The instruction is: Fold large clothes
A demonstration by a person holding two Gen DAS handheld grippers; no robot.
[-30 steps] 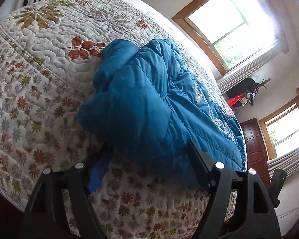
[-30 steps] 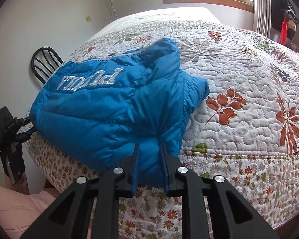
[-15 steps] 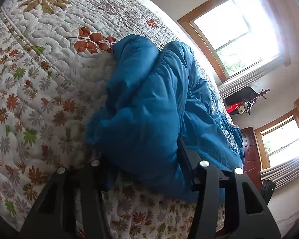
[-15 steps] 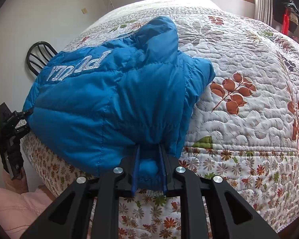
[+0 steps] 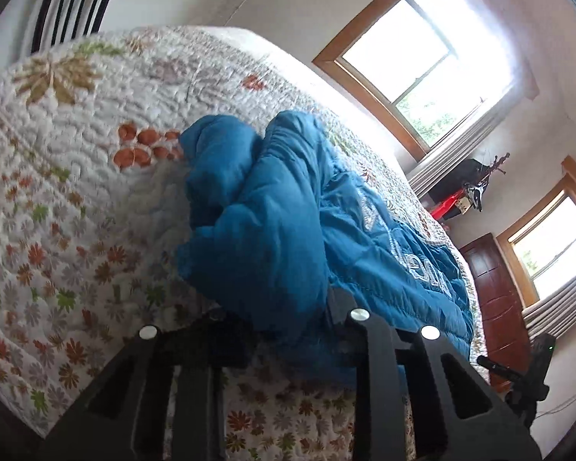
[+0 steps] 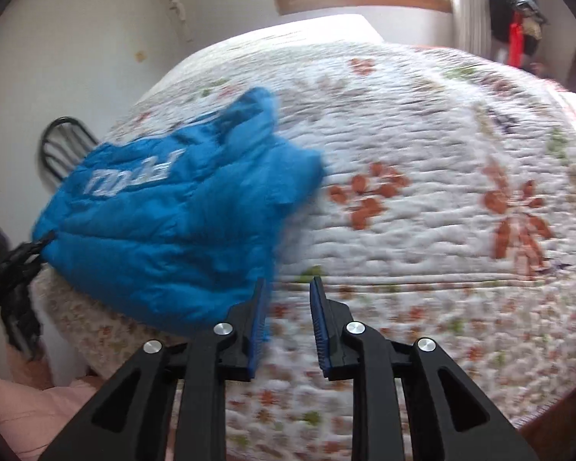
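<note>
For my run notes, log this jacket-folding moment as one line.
blue jacket bunched on quilt near bed edge | left tongs around jacket fold, grip unclear | right tongs open, empty, beside jacket

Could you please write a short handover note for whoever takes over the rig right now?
Left gripper: jacket fabric bunched between its fingers, apparently gripped at the near edge.
Right gripper: open, empty, just right of the jacket, over the quilt.
Jacket: blue puffer, in a bulky folded bundle near the bed's near edge, white lettering facing up, one lobe sticking out toward the bed's middle.
Done: jacket appears folded over at least once.
Left: judge whether another fold is needed, tuck the loose lobe, flatten the bundle, release the left grip.
</note>
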